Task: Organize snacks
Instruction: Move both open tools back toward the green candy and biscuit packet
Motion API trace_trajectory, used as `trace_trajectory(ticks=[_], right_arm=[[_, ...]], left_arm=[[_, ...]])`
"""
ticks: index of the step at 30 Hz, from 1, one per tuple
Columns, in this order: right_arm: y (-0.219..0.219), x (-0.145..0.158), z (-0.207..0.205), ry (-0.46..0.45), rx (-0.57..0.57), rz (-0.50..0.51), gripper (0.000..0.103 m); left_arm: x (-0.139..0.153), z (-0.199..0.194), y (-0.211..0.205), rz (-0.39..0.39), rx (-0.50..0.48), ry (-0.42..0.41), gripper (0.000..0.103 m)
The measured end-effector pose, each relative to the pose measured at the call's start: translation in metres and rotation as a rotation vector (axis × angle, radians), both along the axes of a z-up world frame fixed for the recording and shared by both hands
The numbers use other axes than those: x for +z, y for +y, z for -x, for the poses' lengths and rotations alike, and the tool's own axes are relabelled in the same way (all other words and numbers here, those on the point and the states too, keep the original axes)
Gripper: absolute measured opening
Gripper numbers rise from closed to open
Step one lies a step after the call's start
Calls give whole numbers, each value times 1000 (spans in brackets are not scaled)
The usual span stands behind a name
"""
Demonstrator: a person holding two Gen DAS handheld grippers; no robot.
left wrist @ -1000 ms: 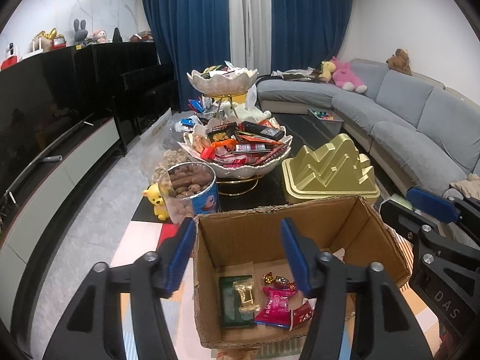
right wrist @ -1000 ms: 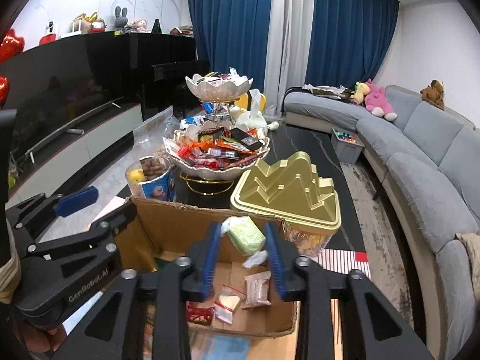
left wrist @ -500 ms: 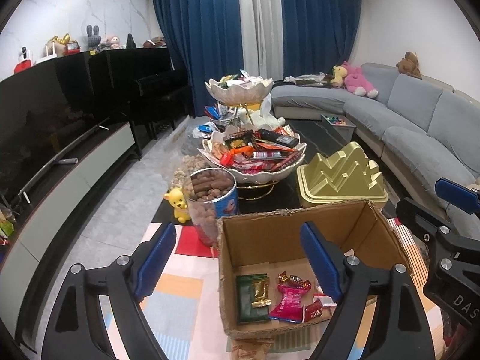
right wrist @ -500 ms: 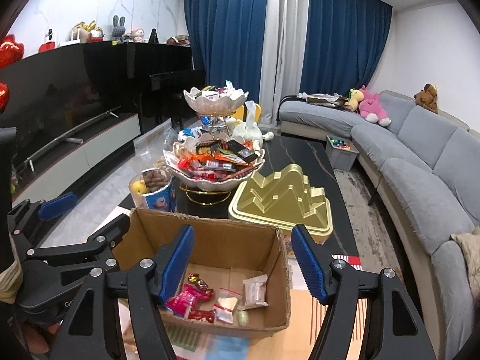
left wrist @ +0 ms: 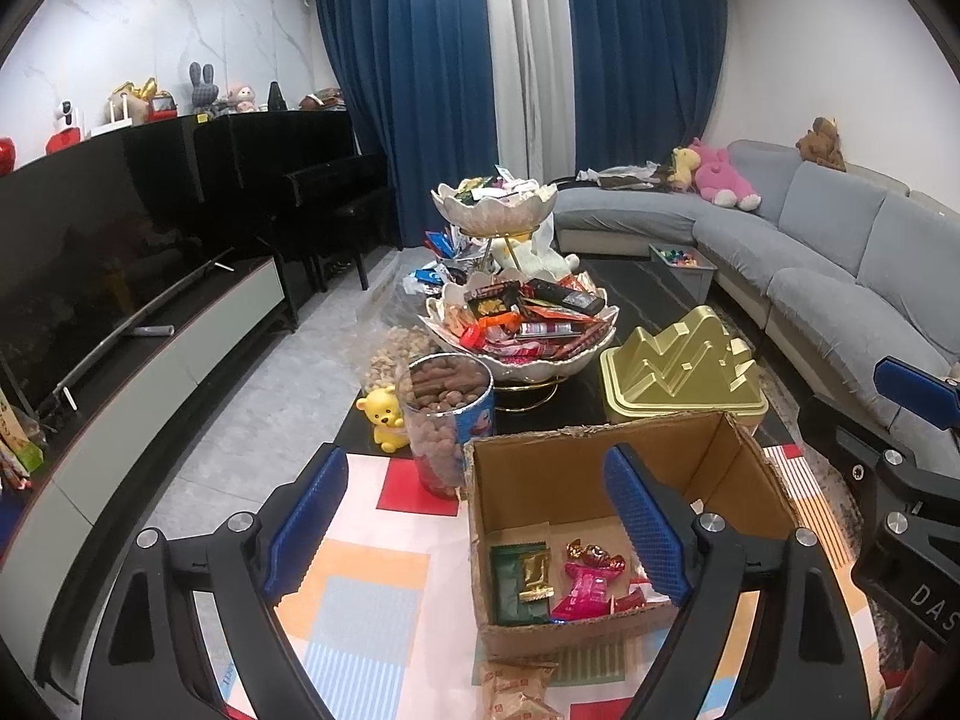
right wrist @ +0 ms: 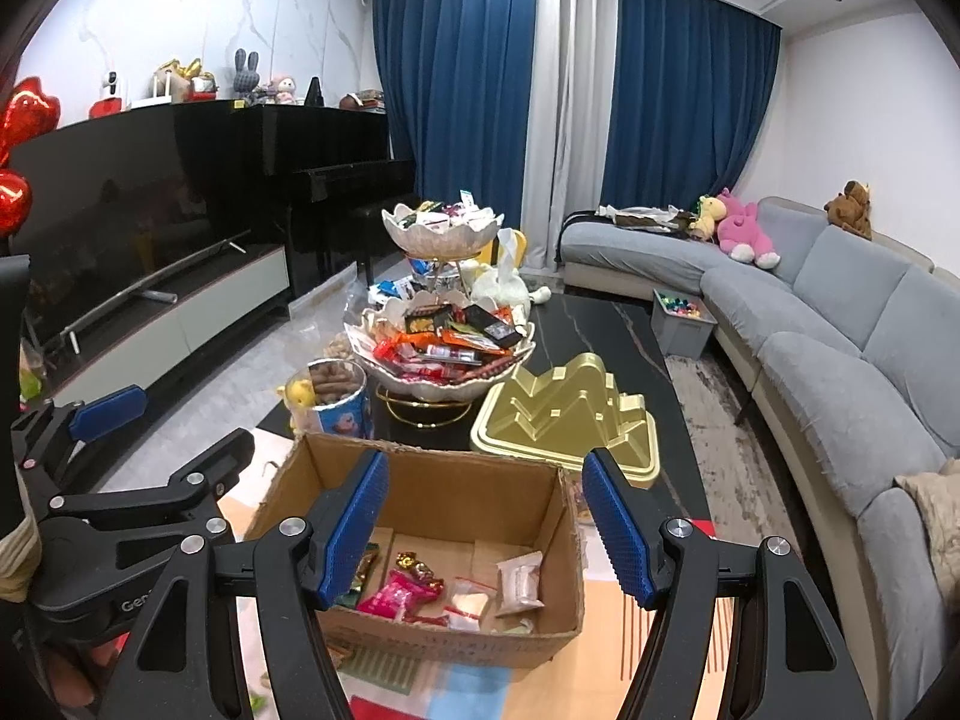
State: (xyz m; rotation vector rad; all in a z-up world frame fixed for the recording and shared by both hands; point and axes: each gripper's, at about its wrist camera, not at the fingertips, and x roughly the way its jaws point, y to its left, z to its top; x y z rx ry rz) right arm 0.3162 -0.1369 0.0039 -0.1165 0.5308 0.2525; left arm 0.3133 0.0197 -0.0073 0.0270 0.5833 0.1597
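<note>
The cardboard box point(left wrist: 624, 516) sits open on the table's patterned cloth, at 6 o'clock from the tiered snack bowls point(left wrist: 522, 324), its floor dotted with a green packet point(left wrist: 513, 585), pink sweet point(left wrist: 585, 585) and white sachets point(right wrist: 519, 579). Left tongs point(left wrist: 474, 525) and right tongs point(right wrist: 486, 525) both stand spread, empty. A second ago the right pair pinched a green snack over the box; now it's gone and both have pulled back.

A home living room: a grey sofa point(left wrist: 840, 258) with plush toys point(left wrist: 720, 177), blue curtains point(left wrist: 420, 90), a piano point(left wrist: 300, 180) and a snack-laden coffee table point(right wrist: 600, 330).
</note>
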Motion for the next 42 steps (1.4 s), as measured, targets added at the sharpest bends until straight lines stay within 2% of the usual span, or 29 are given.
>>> trace_trajectory(ticks=[10, 21, 27, 40, 42], right_arm=[[-1, 8, 20, -13, -6, -14, 68], [9, 3, 40, -5, 10, -13, 68], [20, -2, 53, 1, 32, -6, 68], [43, -29, 68, 56, 78, 22, 68], [45, -35, 70, 63, 81, 28, 73]], left_arm=[[6, 21, 4, 4, 0, -12, 92], [0, 46, 18, 3, 23, -6, 94], [-4, 65, 27, -2, 44, -12, 99], [-31, 97, 49, 2, 84, 24, 100], [-39, 100, 51, 4, 87, 34, 100]])
